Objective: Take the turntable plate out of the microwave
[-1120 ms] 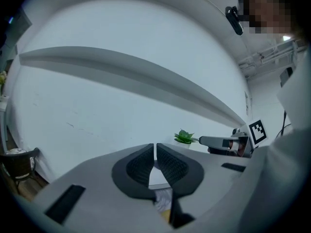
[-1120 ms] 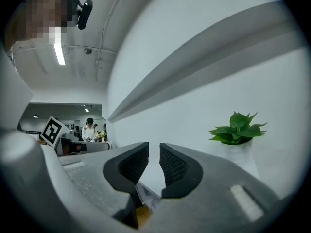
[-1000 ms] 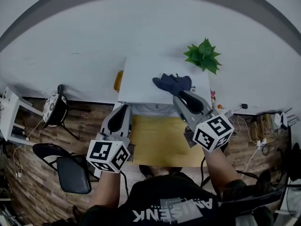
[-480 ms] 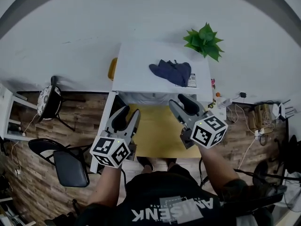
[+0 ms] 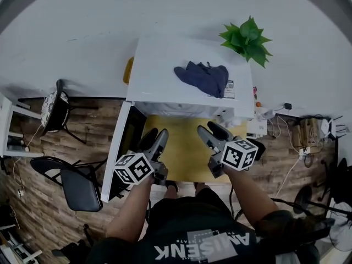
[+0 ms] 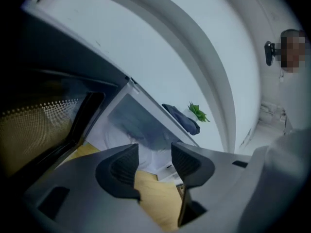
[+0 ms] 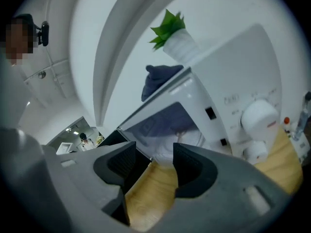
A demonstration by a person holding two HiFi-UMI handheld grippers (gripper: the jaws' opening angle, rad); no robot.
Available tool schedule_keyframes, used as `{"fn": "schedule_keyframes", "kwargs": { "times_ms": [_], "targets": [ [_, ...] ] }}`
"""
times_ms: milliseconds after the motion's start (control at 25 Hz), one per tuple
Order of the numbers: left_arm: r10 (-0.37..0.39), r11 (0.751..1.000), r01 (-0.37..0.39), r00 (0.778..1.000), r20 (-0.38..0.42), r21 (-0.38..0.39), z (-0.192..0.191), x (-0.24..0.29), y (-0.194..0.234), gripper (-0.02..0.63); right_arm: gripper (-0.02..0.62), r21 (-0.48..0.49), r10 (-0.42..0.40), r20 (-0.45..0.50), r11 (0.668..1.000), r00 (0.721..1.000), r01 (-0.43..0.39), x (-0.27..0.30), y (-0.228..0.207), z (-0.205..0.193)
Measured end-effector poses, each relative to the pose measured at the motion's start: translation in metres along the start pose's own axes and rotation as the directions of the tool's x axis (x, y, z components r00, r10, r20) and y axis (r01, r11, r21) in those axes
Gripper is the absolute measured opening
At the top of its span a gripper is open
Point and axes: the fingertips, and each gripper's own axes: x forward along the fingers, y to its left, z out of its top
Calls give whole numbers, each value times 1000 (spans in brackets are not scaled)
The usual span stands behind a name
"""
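The white microwave (image 5: 187, 76) stands at the back of a wooden table (image 5: 181, 147), its black door (image 5: 124, 147) swung open to the left. Its cavity (image 7: 165, 125) faces both grippers, also seen in the left gripper view (image 6: 141, 125). The inside is blurred, and the turntable plate cannot be made out clearly. My left gripper (image 5: 157, 139) (image 6: 154, 152) and right gripper (image 5: 212, 132) (image 7: 154, 152) hover side by side over the table, in front of the opening. Both sets of jaws are opening, with nothing between them.
A dark blue cloth (image 5: 202, 77) lies on top of the microwave, beside a green potted plant (image 5: 247, 37). The control knobs (image 7: 260, 118) are on the microwave's right side. Black chairs (image 5: 77, 186) stand on the floor to the left, and cables (image 5: 300, 142) lie to the right.
Both grippers have dropped from level with the microwave's top to in front of its opening. Their jaws went from nearly shut to wide apart, and both have rolled.
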Motion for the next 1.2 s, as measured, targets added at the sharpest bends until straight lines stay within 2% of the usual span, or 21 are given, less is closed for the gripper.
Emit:
{"fn": "schedule_keyframes", "kwargs": {
  "times_ms": [80, 320, 440, 640, 760, 1040, 1200],
  "targets": [
    [13, 1000, -13, 999, -35, 11, -15, 12, 10, 207, 232, 56, -7, -34, 998, 999, 9, 9, -14, -18],
    [64, 983, -73, 996, -57, -168, -44, 34, 56, 218, 253, 244, -29, -57, 969, 998, 42, 30, -44, -56],
    [58, 962, -71, 997, -57, -264, -57, 45, 73, 218, 253, 344, -47, -72, 937, 996, 69, 41, -58, -71],
    [35, 926, -55, 998, -60, -373, -65, 60, 95, 225, 253, 486, -75, -32, 870, 997, 81, 62, -74, -77],
    [24, 917, -42, 998, -51, -397, -63, 72, 101, 230, 255, 518, -61, -18, 853, 998, 61, 77, -77, -77],
    [28, 901, -52, 998, -61, -430, -64, 96, 114, 233, 256, 614, -56, 7, 788, 998, 40, 106, -87, -79],
    [28, 888, -52, 998, -59, -458, -63, 106, 119, 233, 256, 649, -83, 21, 759, 996, 50, 114, -97, -77]
  ]
}}
